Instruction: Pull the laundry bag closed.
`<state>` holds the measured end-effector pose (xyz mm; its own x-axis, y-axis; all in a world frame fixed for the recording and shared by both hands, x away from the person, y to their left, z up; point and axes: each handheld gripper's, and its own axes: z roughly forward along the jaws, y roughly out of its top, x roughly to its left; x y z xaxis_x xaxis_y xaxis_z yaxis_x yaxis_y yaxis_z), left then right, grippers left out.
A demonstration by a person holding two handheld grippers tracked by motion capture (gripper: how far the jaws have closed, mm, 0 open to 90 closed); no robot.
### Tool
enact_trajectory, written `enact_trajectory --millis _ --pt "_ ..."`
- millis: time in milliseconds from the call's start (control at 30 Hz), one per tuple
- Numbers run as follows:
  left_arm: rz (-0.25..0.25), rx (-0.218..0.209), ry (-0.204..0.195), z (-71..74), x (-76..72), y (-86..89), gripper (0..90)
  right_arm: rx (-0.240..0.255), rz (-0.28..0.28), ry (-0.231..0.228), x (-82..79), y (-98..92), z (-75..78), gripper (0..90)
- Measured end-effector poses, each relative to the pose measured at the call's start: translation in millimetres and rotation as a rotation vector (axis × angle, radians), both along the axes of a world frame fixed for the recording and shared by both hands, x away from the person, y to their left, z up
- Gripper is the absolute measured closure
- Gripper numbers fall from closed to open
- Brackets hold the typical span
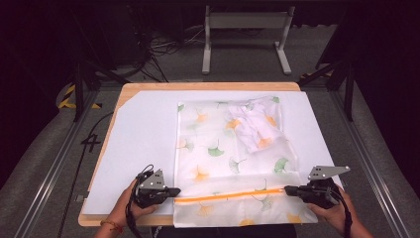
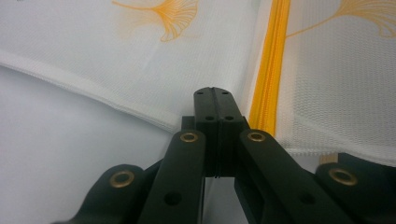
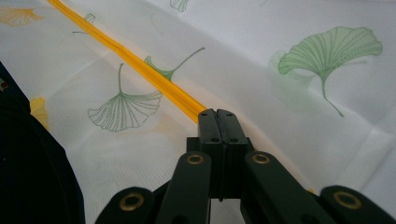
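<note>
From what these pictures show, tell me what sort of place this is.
Most likely a lab or recording workspace, not a home. A wooden table with a white sheet holds a leaf-print mesh bag; metal rails run along the grey floor, cables lie tangled behind, and a metal stand sits in dark surroundings.

Sheer white mesh cloth bag (image 1: 233, 153), woven orange zipper (image 1: 230, 197), matt white sheet (image 1: 143, 129), pale wooden table (image 1: 208, 86)

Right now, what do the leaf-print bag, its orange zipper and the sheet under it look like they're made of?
The bag looks like fine white mesh, likely synthetic: a tiny grid weave shows and it's see-through, with a folded cloth visible inside. The zipper seems orange woven tape with ribbed rows, probably plastic coil. The sheet is matte, smooth white, paper or plastic; I can't tell which.
</note>
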<state>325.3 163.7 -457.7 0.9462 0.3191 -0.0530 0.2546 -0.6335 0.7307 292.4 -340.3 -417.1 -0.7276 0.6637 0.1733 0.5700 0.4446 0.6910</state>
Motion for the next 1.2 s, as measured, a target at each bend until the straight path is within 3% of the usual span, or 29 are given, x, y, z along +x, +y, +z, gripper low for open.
enact_trajectory --millis 733,1200 --pt "0.000 -0.003 0.007 -0.1 0.5 0.3 90.0 0.010 -0.129 -0.002 -13.1 -44.8 0.5 90.0" --pt "0.012 -0.011 0.008 -0.4 0.1 0.9 90.0 0.006 -0.113 -0.020 -12.8 -46.2 0.7 90.0"
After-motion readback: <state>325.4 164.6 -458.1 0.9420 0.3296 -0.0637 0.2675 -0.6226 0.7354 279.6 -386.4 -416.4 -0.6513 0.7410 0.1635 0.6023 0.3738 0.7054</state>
